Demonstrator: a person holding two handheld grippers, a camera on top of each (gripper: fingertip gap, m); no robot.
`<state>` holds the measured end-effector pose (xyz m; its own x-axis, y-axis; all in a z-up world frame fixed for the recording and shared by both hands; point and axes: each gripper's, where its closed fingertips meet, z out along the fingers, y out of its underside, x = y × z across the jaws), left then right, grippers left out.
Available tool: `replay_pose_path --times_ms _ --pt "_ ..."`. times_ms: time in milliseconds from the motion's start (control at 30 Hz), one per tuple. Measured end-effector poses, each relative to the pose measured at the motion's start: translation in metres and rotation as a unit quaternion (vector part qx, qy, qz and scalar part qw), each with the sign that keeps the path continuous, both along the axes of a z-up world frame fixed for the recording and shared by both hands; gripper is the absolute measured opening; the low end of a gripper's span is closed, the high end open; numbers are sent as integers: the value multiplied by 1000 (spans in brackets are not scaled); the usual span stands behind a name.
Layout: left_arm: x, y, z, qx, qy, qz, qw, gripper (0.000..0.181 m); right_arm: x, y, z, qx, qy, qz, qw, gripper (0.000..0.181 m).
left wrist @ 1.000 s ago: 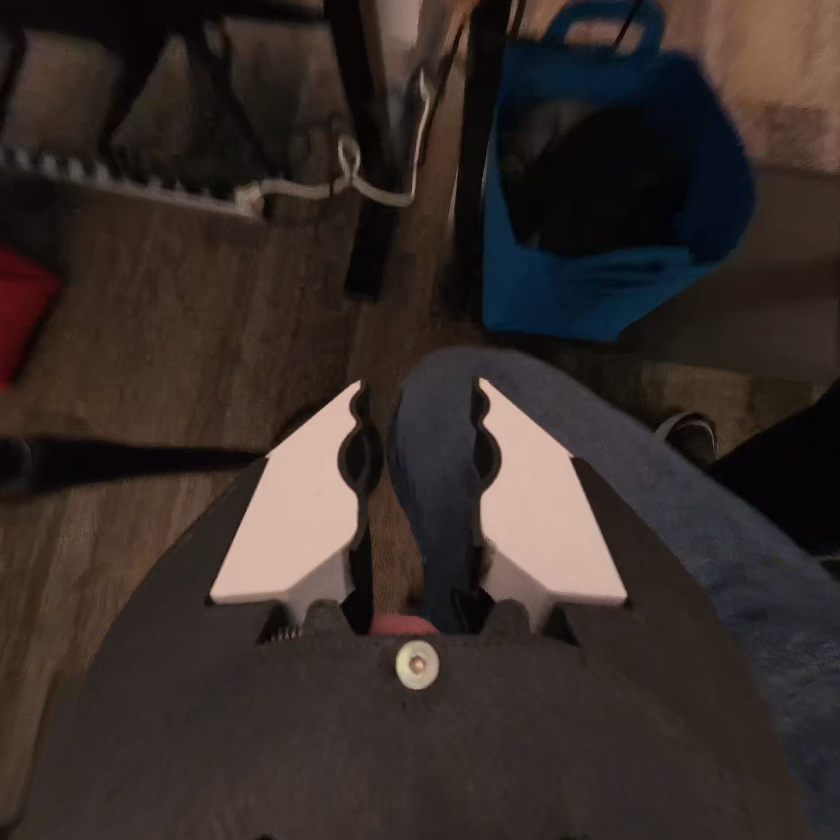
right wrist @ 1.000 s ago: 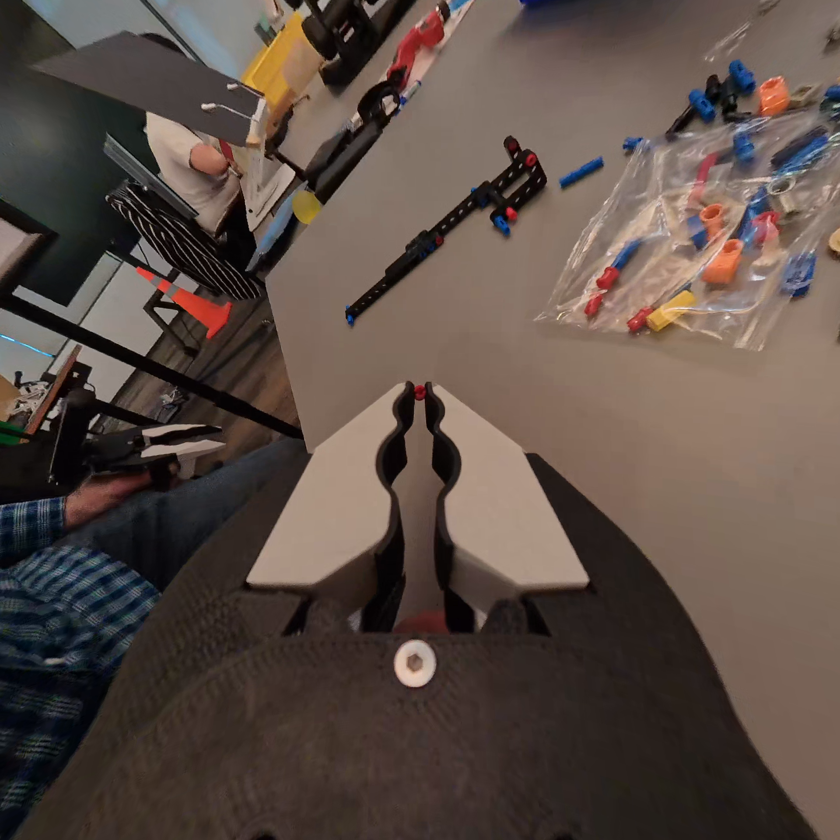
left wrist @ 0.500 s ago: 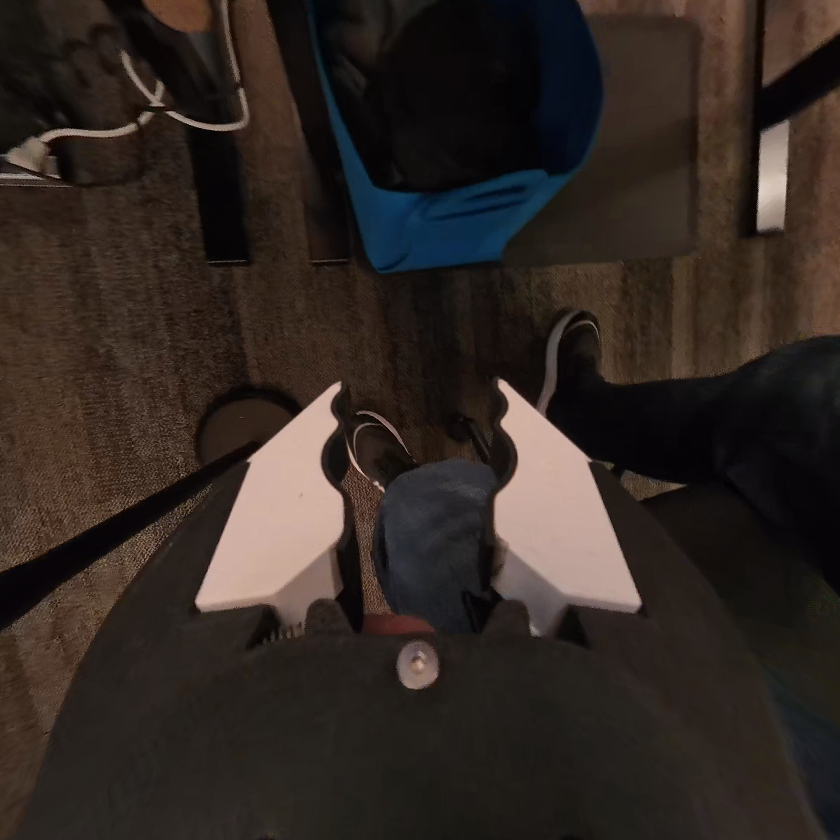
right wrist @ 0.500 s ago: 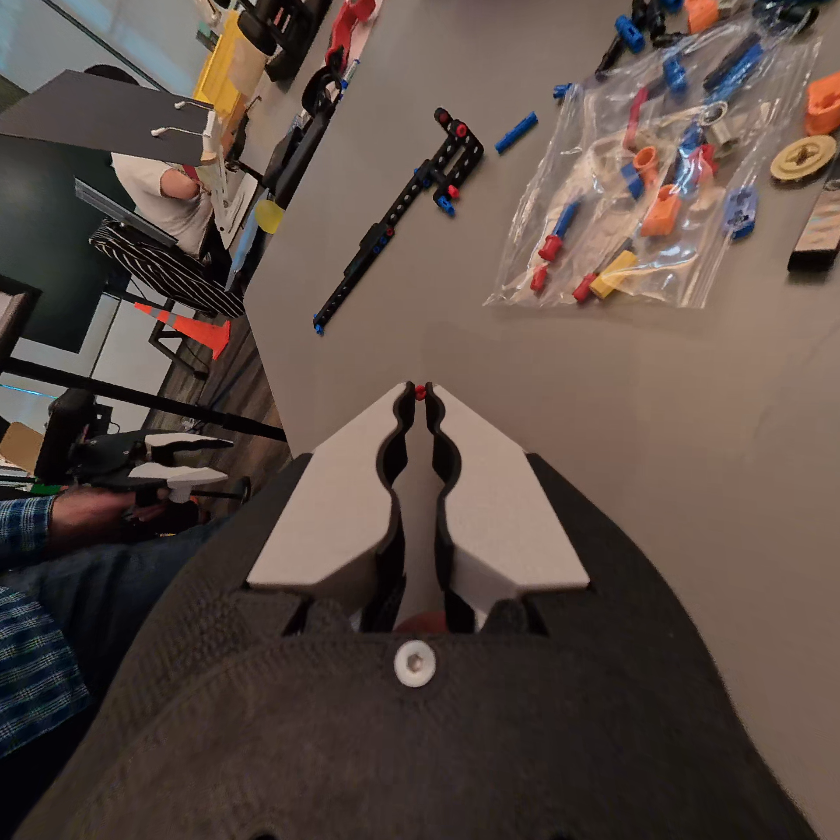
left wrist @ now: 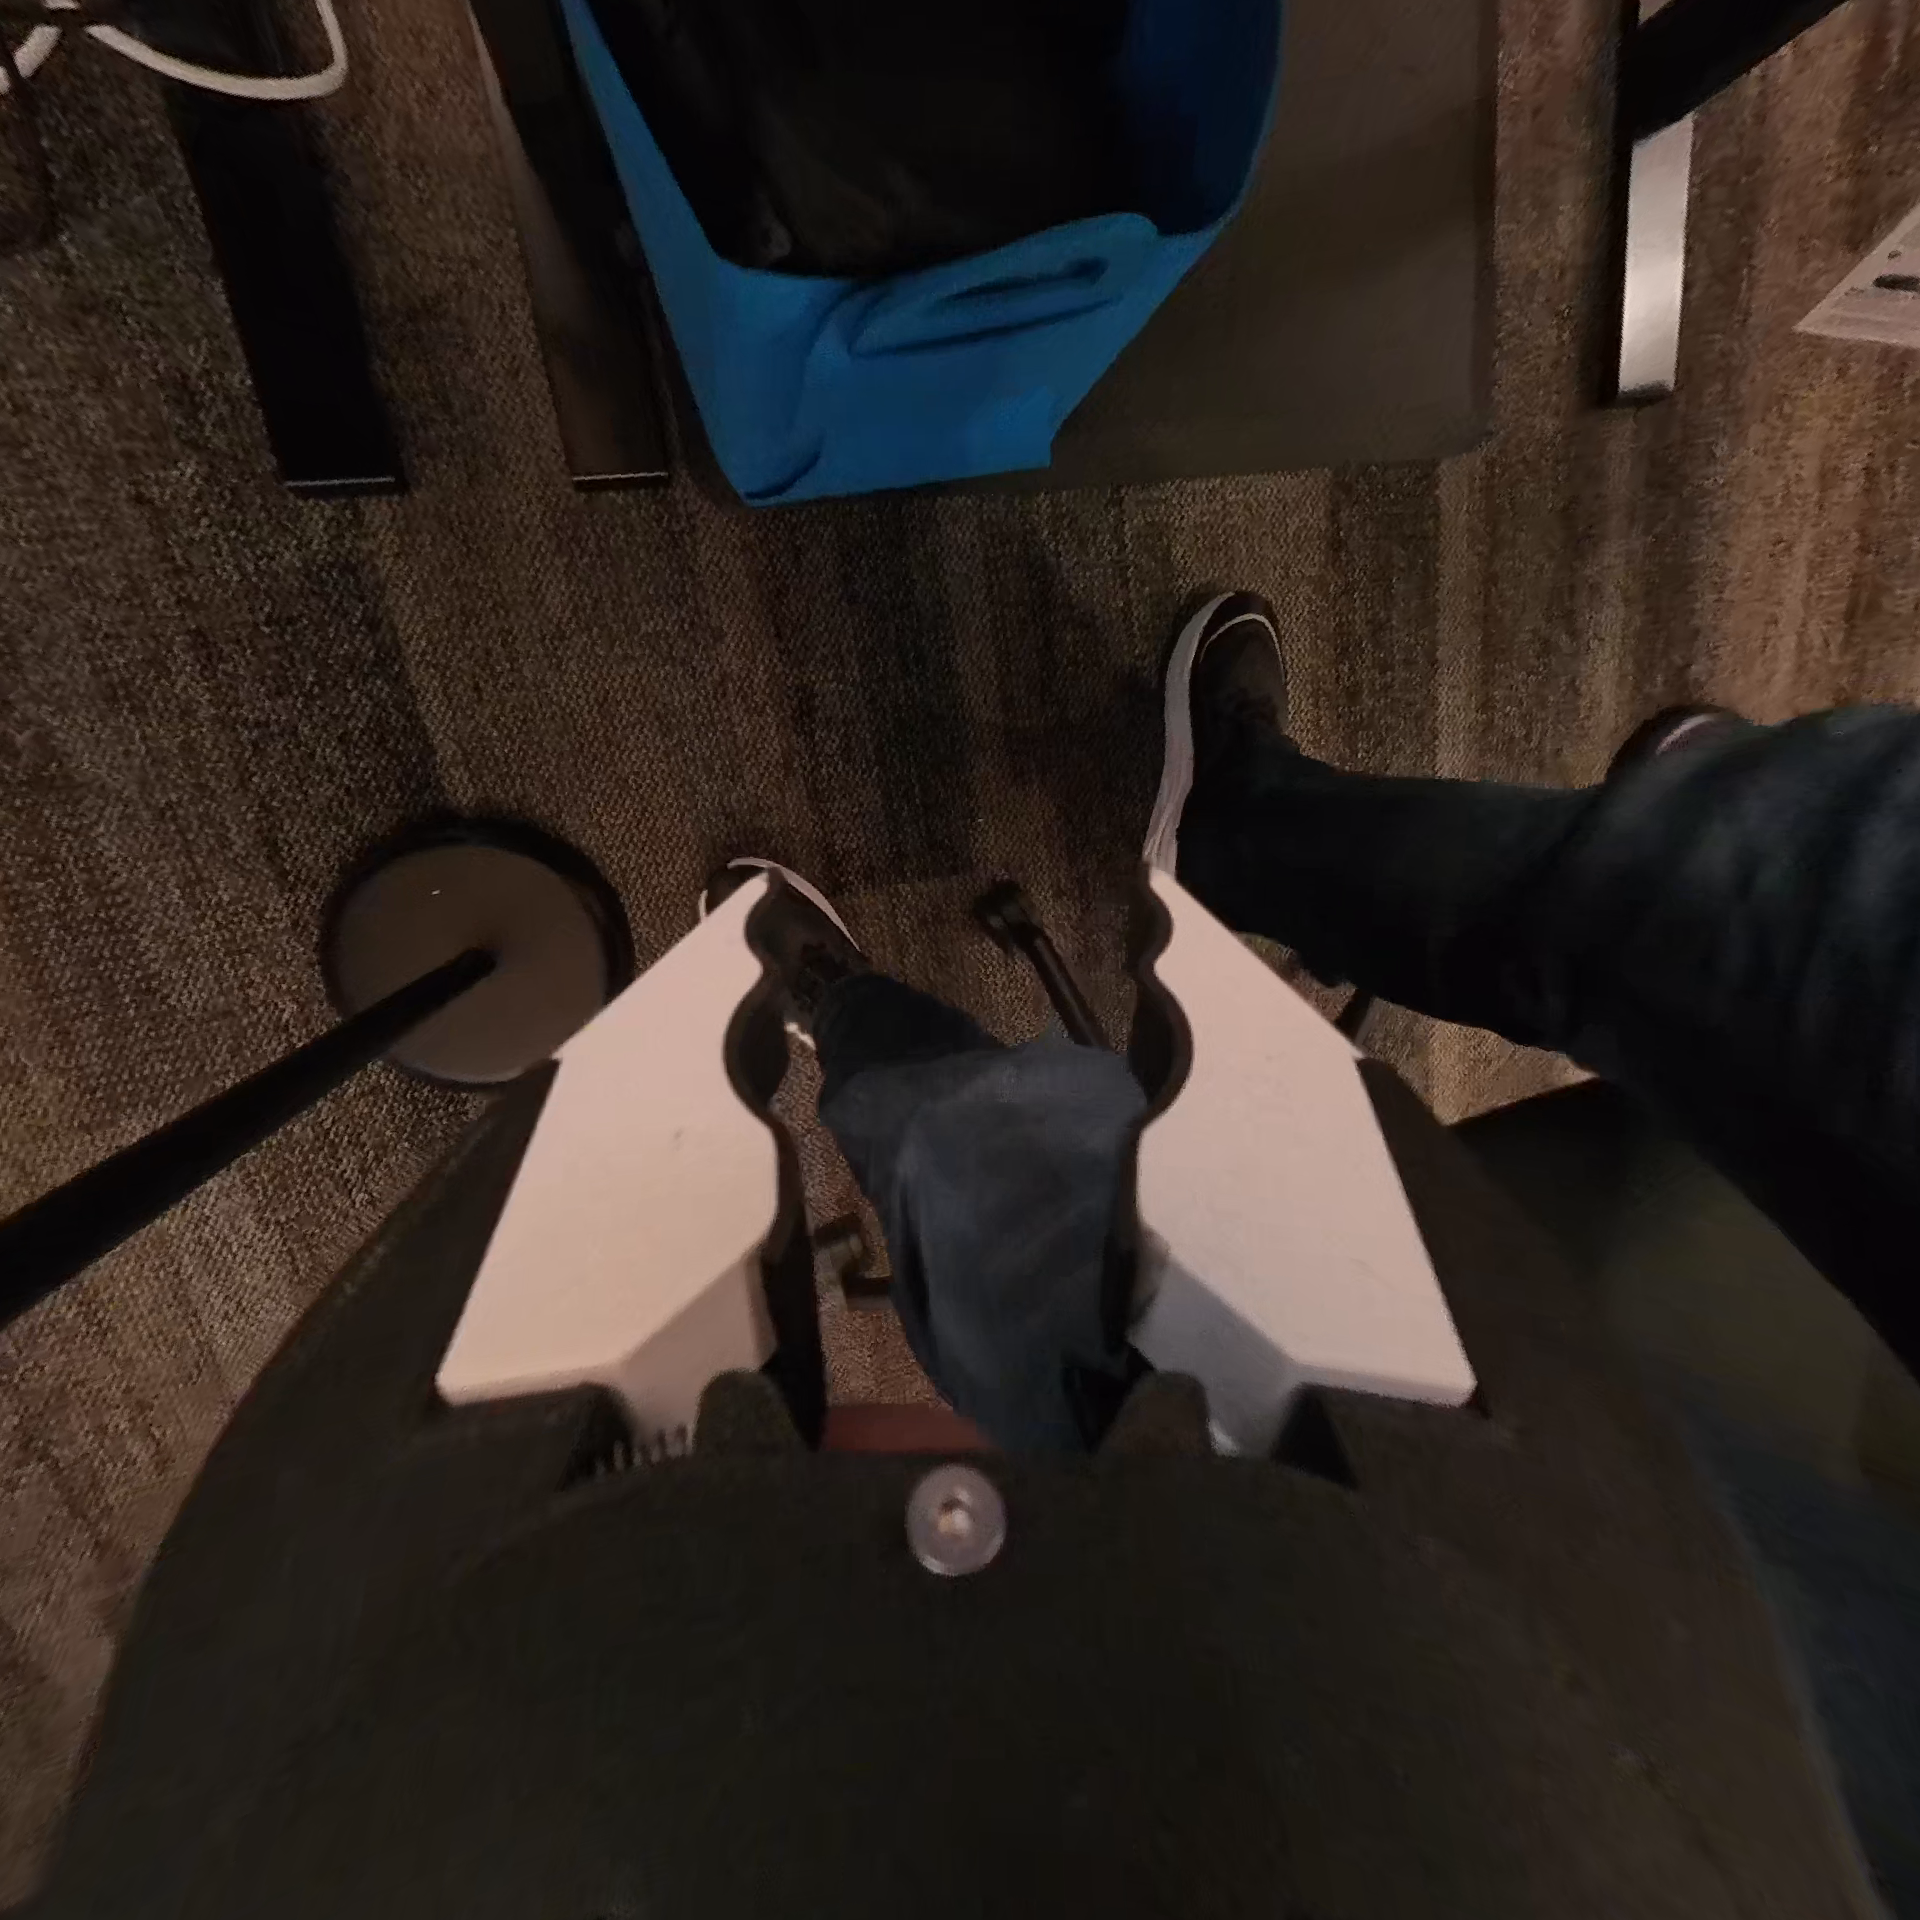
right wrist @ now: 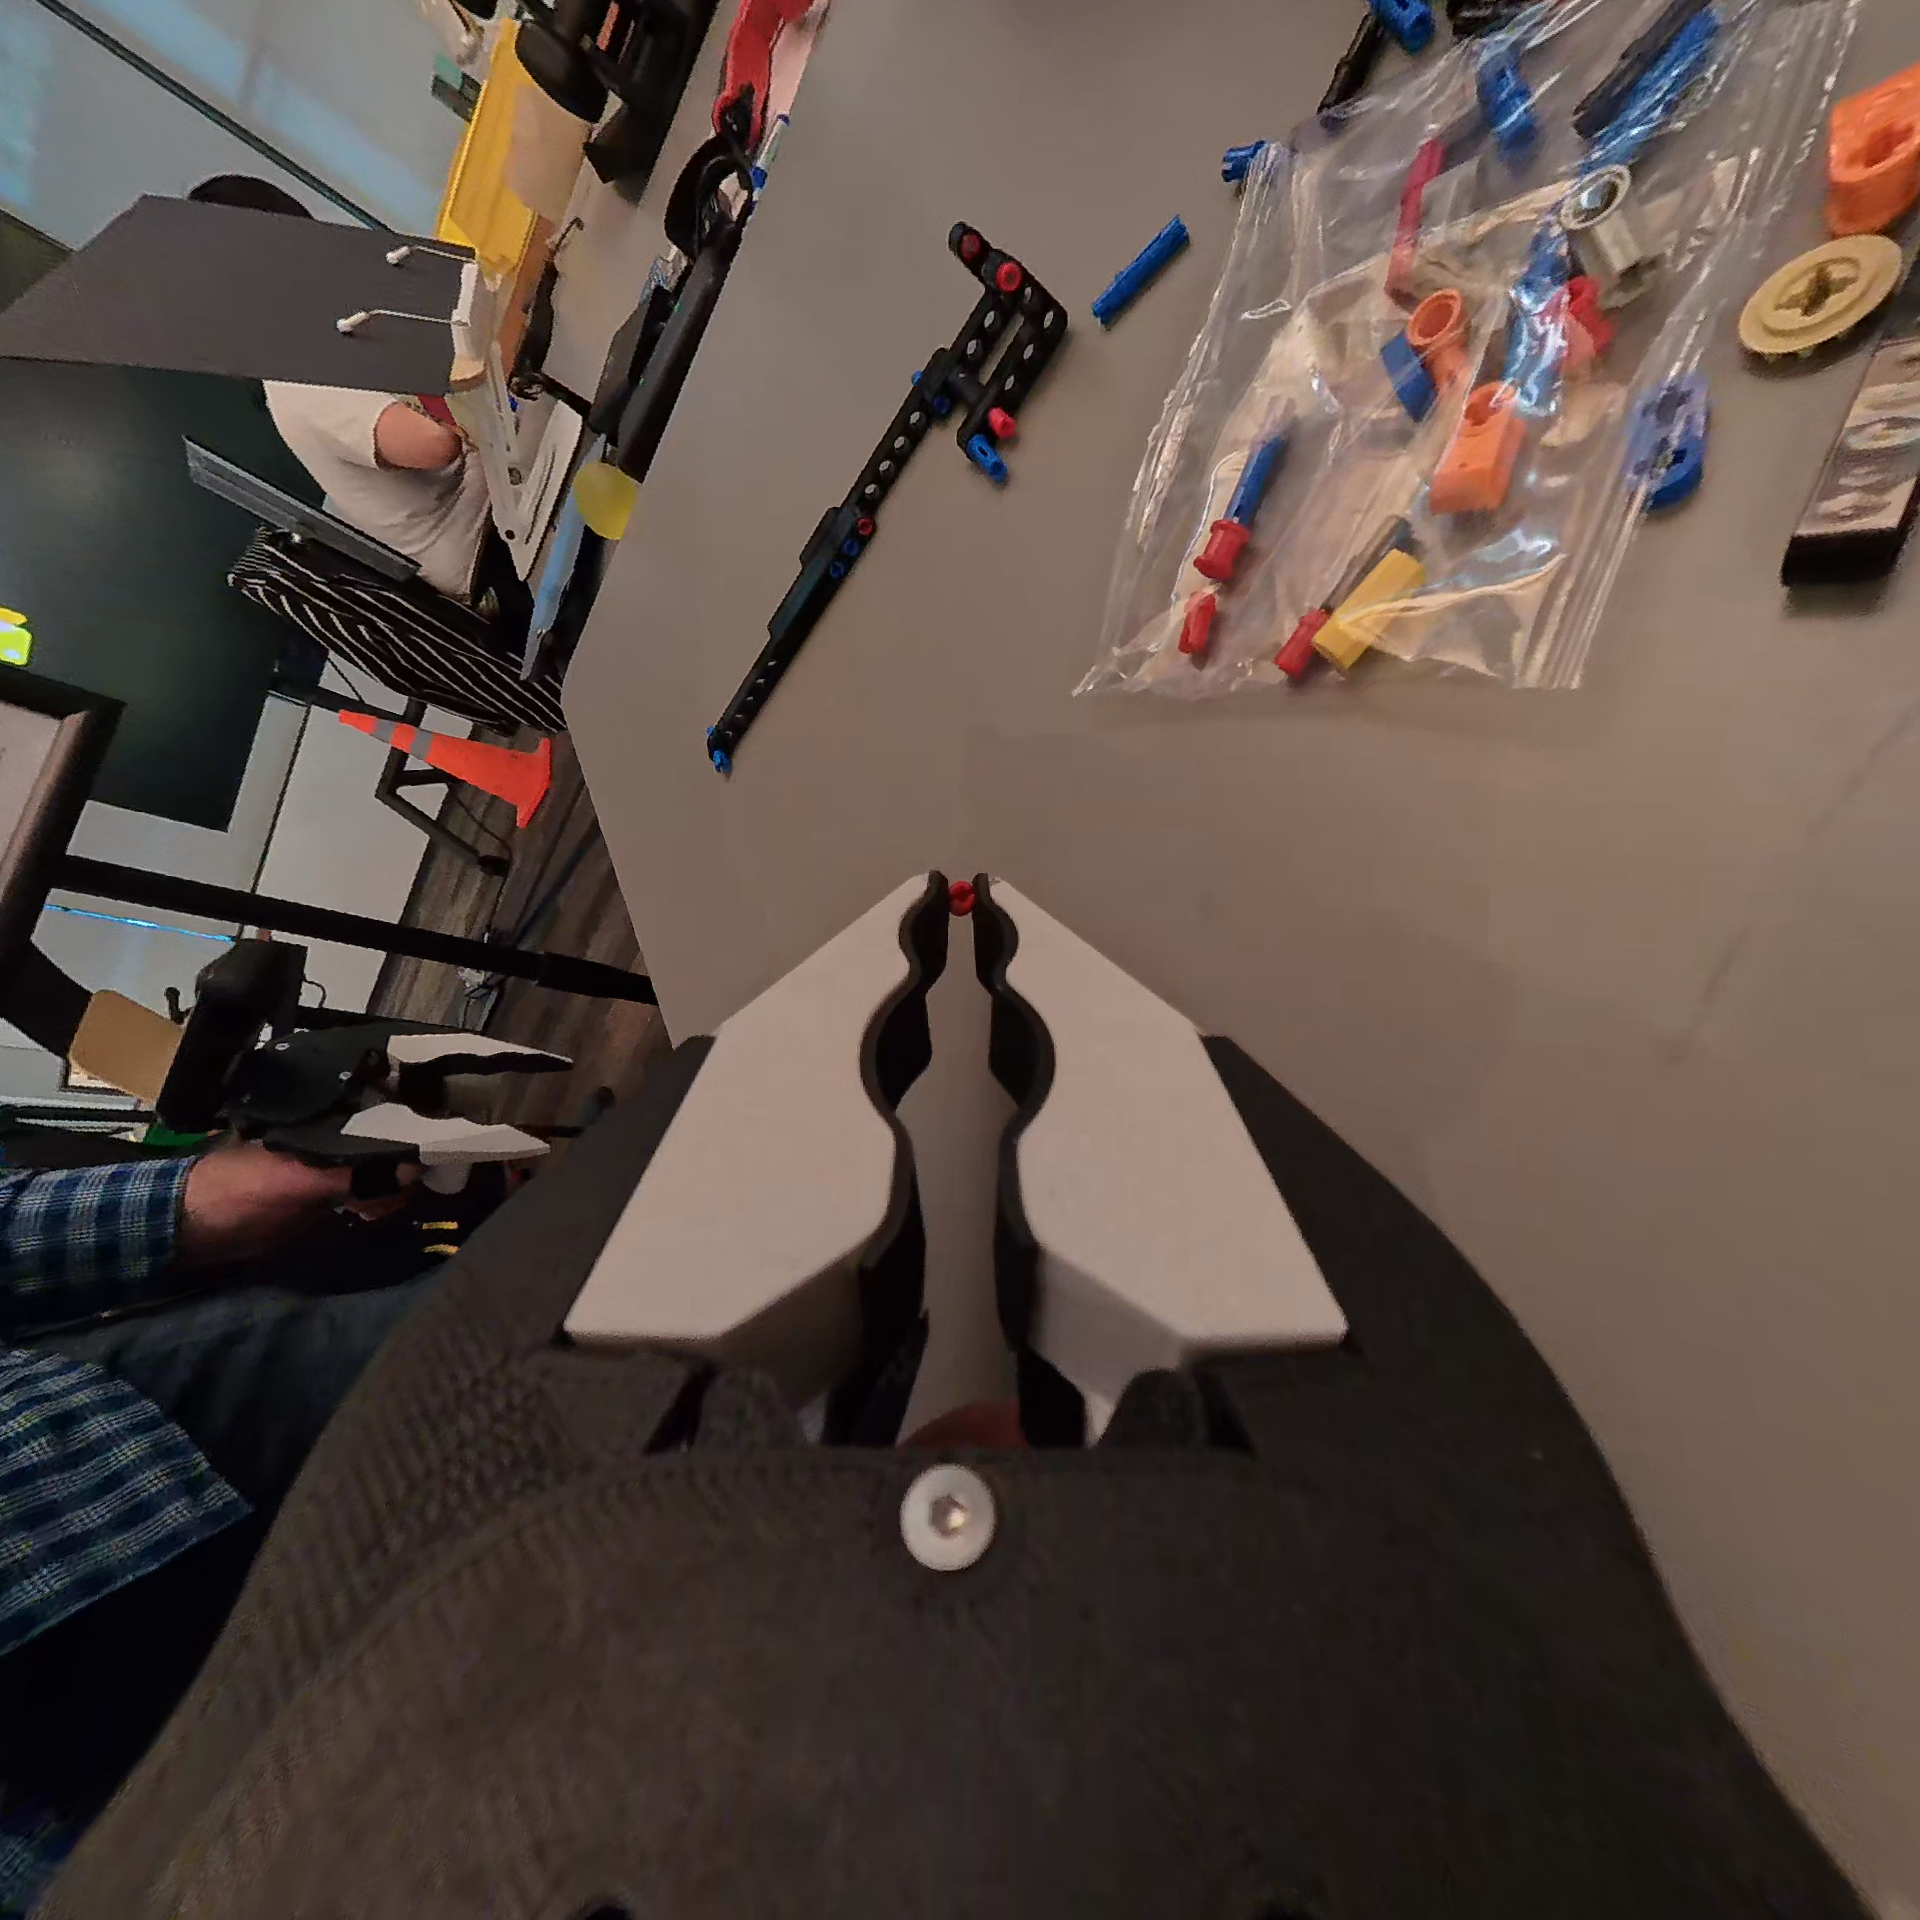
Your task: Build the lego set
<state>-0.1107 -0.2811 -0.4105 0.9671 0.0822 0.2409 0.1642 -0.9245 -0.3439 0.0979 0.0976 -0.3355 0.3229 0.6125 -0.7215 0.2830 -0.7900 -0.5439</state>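
Note:
My right gripper (right wrist: 961,896) is shut on a small red pin (right wrist: 960,899) at its fingertips, held over the grey table (right wrist: 1351,987). A black beam assembly (right wrist: 914,447) with red and blue pins lies ahead on the table. A clear bag (right wrist: 1423,416) holds red, blue, orange and yellow pieces to the right. My left gripper (left wrist: 956,894) is open and empty, off the table, pointing down at the floor over a person's knee (left wrist: 987,1122). It also shows in the right wrist view (right wrist: 520,1101), low at the left, held by a hand.
A loose blue pin (right wrist: 1138,272), a tan wheel disc (right wrist: 1834,296) and a black flat piece (right wrist: 1860,468) lie on the table. Below are a blue bag (left wrist: 935,343), a round stand base (left wrist: 468,956), shoes (left wrist: 1226,686) and table legs (left wrist: 281,312). Another person (right wrist: 384,457) sits far left. The grippers' ends are close to 45 cm from one another. The black beam assembly (right wrist: 914,447) is closer to my right gripper, around 15 cm from its tips; the left tips are 40 cm off.
The left gripper tilted further down toward the floor and opened wider. The right gripper kept the red pin and shifted so the bag and beam sit closer in view.

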Motion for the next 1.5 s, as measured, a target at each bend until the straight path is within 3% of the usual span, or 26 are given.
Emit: replay_pose_path --times_ms 200,333,400,533,700,933,1100,1267,1500 --pt "-4 10 -10 33 1 -28 999 65 0 7 -1 3 -2 -22 1000 2" --pt "1 27 -34 57 1 -24 998 66 0 8 0 7 -2 -23 1000 30" --pt "6 43 -47 74 8 -20 997 68 1 13 -1 -1 -4 -35 999 32" --pt "29 79 -70 108 3 -16 994 73 2 25 3 16 3 -44 999 55" --pt "58 94 -85 126 21 -86 988 74 2 23 15 82 14 -34 996 81" --pt "74 85 -115 157 51 -149 975 75 13 11 45 188 71 -44 979 80" --pt "54 74 -103 194 100 -119 969 76 29 -37 75 268 84 -39 959 90" --pt "34 41 -80 216 173 -103 955 74 49 -100 113 301 106 -36 947 101" --pt "30 29 -78 199 211 -122 949 72 70 -182 150 320 110 -27 940 92"
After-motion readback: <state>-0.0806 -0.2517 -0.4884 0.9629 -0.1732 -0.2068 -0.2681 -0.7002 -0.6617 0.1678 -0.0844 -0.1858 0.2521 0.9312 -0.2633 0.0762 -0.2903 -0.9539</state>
